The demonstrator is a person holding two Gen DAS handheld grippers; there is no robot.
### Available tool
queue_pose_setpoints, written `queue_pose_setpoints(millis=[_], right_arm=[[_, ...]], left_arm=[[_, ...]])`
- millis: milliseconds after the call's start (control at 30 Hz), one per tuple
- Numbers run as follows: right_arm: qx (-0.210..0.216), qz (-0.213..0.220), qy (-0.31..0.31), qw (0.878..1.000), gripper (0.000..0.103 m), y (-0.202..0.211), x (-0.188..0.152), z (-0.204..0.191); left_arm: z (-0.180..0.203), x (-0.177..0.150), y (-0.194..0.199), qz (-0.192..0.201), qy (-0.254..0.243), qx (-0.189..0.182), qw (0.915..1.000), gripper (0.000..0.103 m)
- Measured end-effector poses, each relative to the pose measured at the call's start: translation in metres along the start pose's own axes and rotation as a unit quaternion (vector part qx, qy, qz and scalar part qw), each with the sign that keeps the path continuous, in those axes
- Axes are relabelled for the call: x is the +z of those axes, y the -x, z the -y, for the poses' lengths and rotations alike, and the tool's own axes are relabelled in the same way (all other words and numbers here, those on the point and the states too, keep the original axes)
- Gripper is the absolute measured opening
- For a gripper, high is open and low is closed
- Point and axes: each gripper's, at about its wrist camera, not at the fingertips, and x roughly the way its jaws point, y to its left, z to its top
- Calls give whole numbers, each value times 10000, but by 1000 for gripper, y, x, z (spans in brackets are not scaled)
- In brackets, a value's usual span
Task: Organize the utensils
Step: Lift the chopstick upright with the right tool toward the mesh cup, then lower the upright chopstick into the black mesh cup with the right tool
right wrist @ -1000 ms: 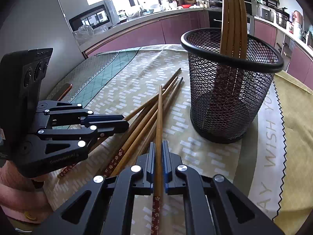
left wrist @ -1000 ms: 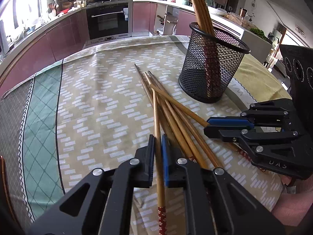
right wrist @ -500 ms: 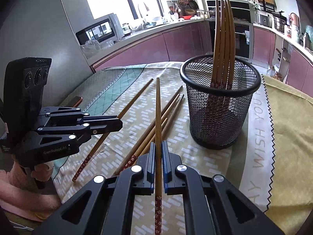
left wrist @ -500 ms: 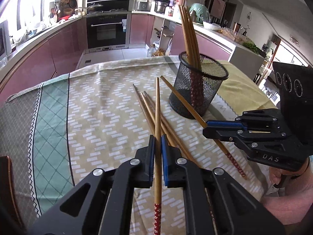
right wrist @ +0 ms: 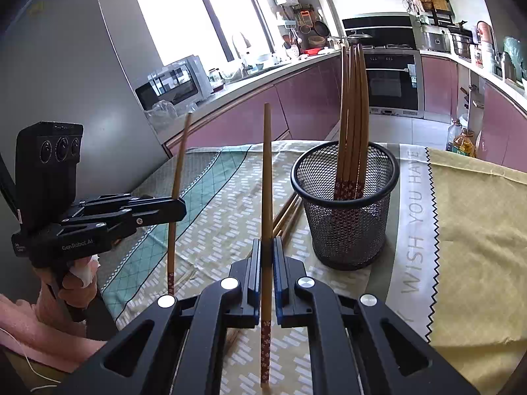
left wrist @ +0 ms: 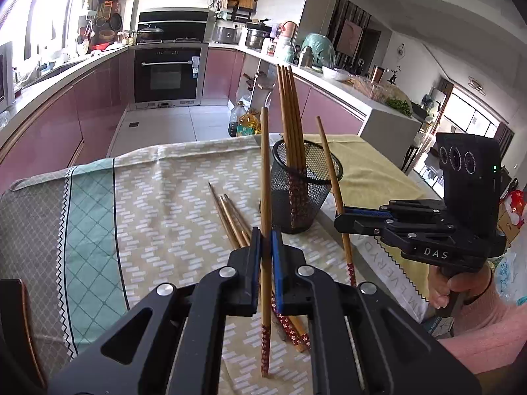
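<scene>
My left gripper [left wrist: 266, 238] is shut on a wooden chopstick [left wrist: 265, 171] and holds it nearly upright above the table. My right gripper [right wrist: 266, 247] is shut on another chopstick [right wrist: 266, 177], also tilted up. Each gripper shows in the other's view: the right one [left wrist: 341, 219] with its chopstick [left wrist: 331, 171], the left one [right wrist: 182, 205] with its chopstick [right wrist: 176, 184]. A black mesh holder [left wrist: 301, 191] [right wrist: 349, 210] stands on the tablecloth with several chopsticks [right wrist: 352, 105] upright in it. Several loose chopsticks [left wrist: 230, 220] [right wrist: 288, 214] lie beside the holder.
A patterned tablecloth [left wrist: 158, 210] covers the table, with a yellow cloth [right wrist: 477, 240] to the right of the holder. Kitchen counters and an oven [left wrist: 171, 72] stand behind the table. A chair edge [left wrist: 19, 322] shows at the lower left.
Both grippers have lifted away from the table, each with its chopstick, and tilted the sticks from lying flat to nearly upright. The pile on the cloth is smaller.
</scene>
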Motion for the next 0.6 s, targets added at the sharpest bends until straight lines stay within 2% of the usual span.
queue_pose_setpoints(millis=[600], right_arm=[[-16,486,68,9988,6,26,27,-4]], left_arm=[[12,28,34,498,-74,-283,9983,7]])
